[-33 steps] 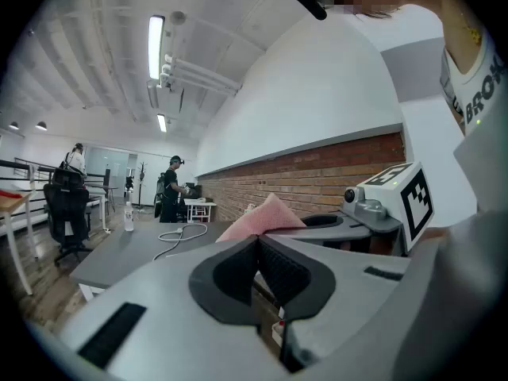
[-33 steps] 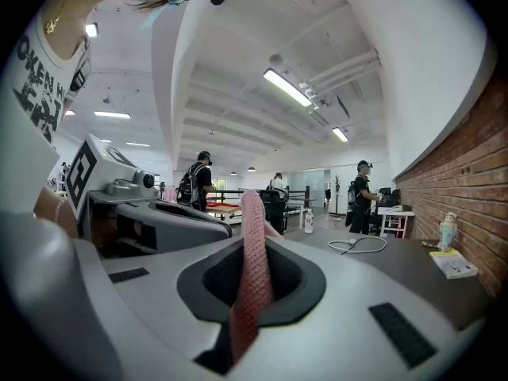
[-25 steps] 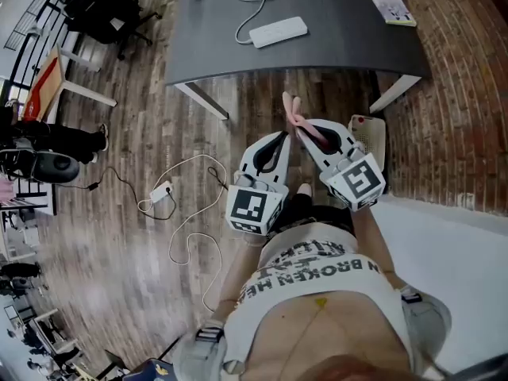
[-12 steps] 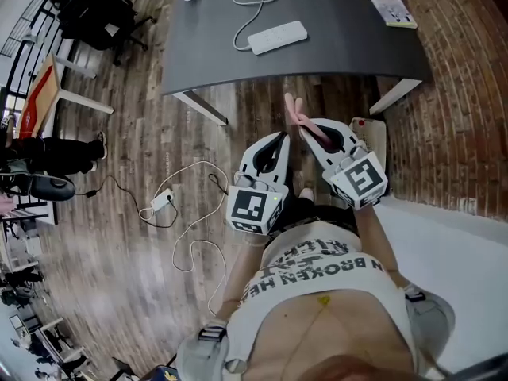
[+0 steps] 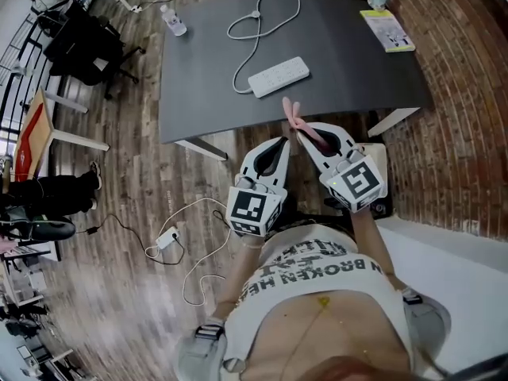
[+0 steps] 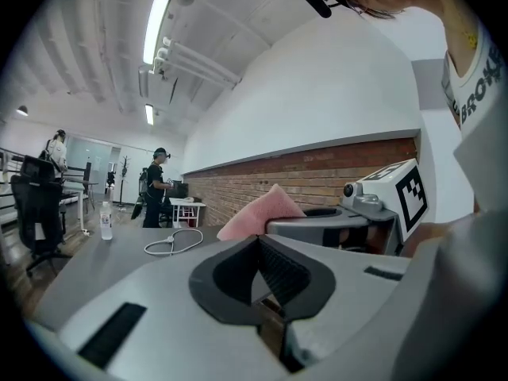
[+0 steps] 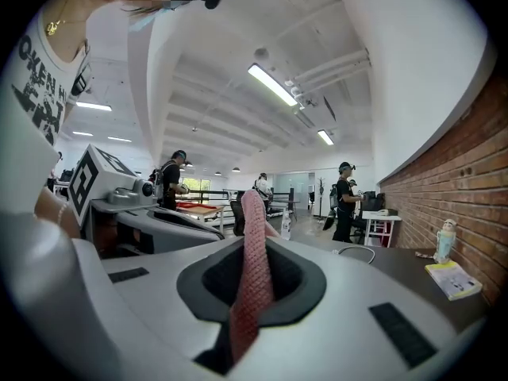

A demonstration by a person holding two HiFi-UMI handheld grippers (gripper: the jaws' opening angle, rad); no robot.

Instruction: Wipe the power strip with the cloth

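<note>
Approach stage, by judgement. The right gripper [image 5: 302,131] pinches a pink textured cloth [image 5: 291,114]. The left gripper [image 5: 279,142] has its jaws pressed together, empty. The white oblong power strip [image 5: 278,77] lies untouched towards the dark grey desk's [image 5: 357,70] near edge. Next move: lower the cloth onto the strip.

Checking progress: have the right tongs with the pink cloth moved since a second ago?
Yes. The right tongs moved toward the dark grey table; the pink cloth now overlaps its edge.
</note>
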